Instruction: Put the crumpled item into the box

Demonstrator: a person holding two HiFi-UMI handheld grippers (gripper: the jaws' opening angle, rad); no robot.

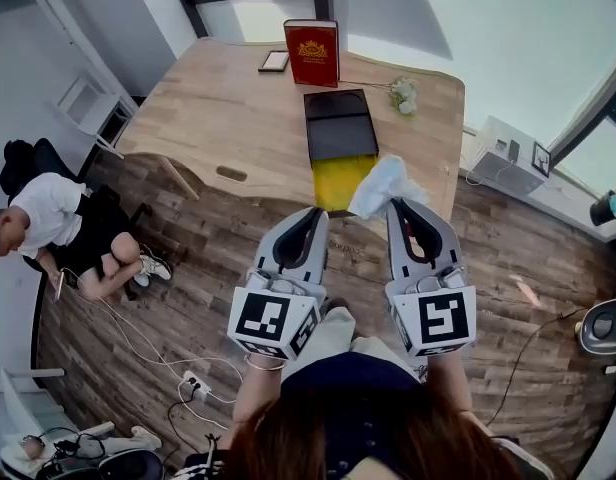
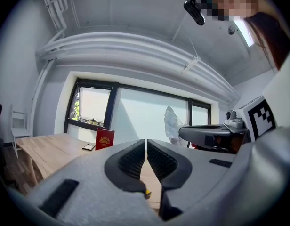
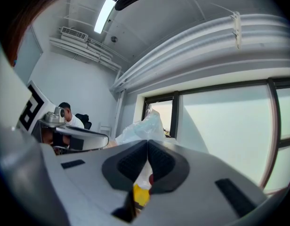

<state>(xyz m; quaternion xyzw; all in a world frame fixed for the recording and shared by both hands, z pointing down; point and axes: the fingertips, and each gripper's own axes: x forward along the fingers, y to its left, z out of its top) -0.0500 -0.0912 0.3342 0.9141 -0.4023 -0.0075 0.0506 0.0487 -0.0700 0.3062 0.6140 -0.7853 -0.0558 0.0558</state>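
A white crumpled item (image 1: 383,184) hangs over the near end of the open box (image 1: 340,180), whose inside is yellow and whose black lid (image 1: 340,123) lies flat behind it. My right gripper (image 1: 396,203) is shut on the crumpled item (image 3: 142,128), which sticks up past the closed jaws (image 3: 148,142). My left gripper (image 1: 318,211) is just left of the box's near edge, shut with nothing between its jaws (image 2: 145,141). The left gripper view also catches the crumpled item (image 2: 172,124) to its right.
The box rests near the front edge of a wooden table (image 1: 228,118). A red book (image 1: 312,53) stands at the back with a small frame (image 1: 274,61) beside it, and a pale bundle (image 1: 404,94) lies at the right. A person (image 1: 58,233) sits on the floor at the left.
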